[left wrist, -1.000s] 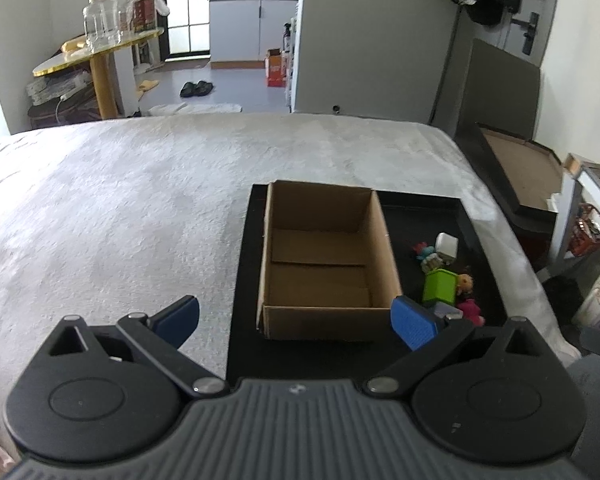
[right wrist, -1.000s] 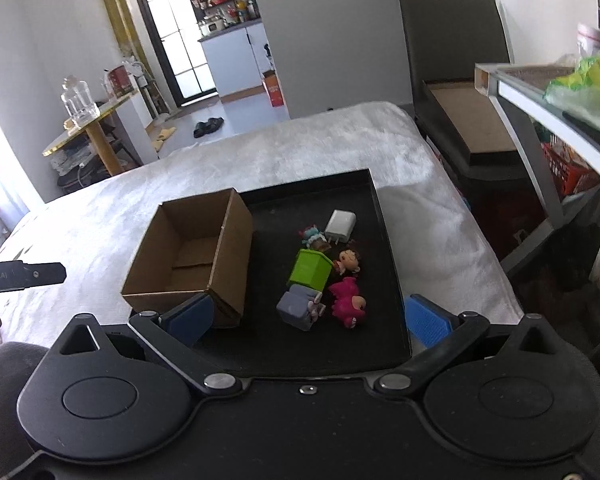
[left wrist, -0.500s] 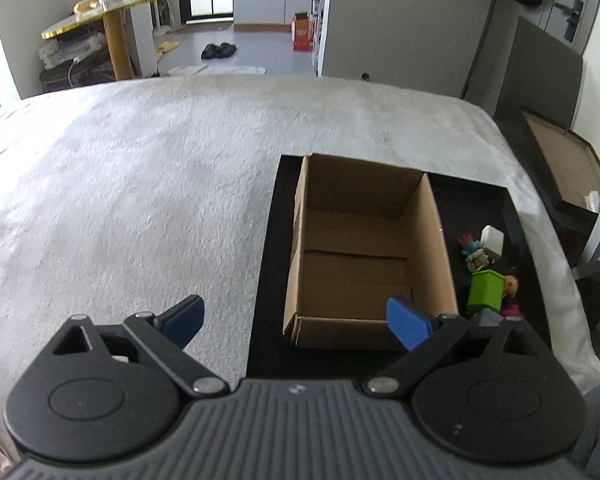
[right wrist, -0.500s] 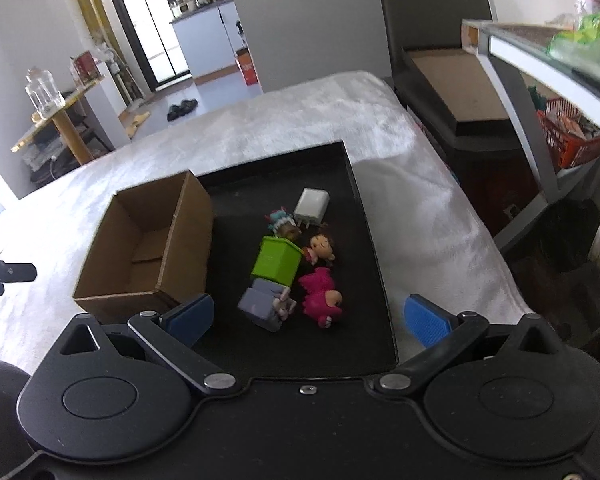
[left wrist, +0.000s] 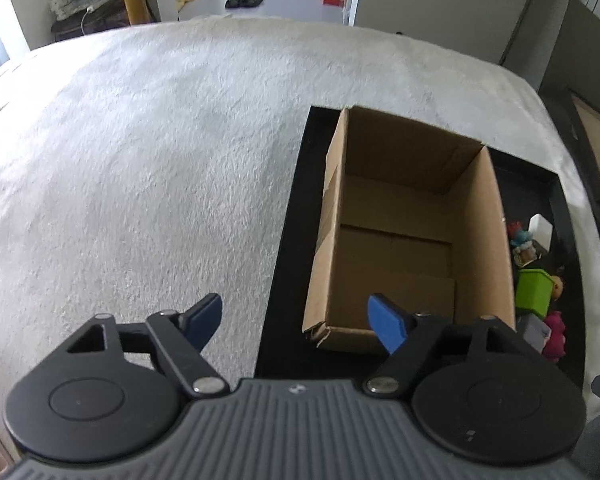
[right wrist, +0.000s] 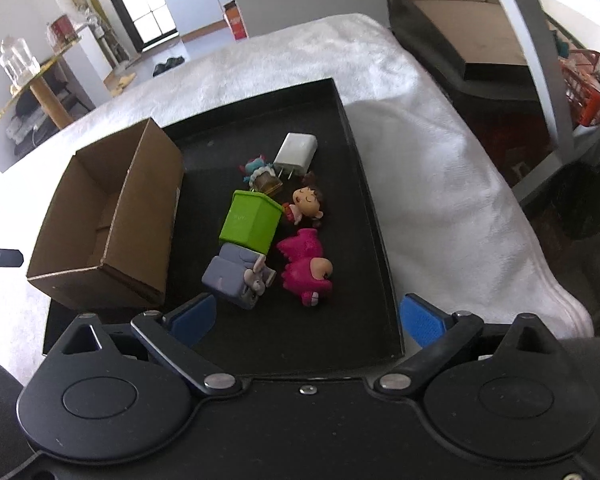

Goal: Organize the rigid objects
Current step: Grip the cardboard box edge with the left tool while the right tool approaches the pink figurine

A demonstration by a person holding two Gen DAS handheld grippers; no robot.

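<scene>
Toys [right wrist: 276,224] lie clustered on the tray [right wrist: 374,240], at 3 o'clock of the empty box [left wrist: 400,240]. Right gripper [right wrist: 306,318] fingers wide, closing, nothing between, aimed at the cluster, likely the first pick. Left gripper [left wrist: 296,318] fingers closing, empty, straddling the box's near-left corner, probably to steady it.

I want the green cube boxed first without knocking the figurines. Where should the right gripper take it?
Come from above with the right gripper and pinch the green cube across its flat side faces; it leans on the grey block.
</scene>
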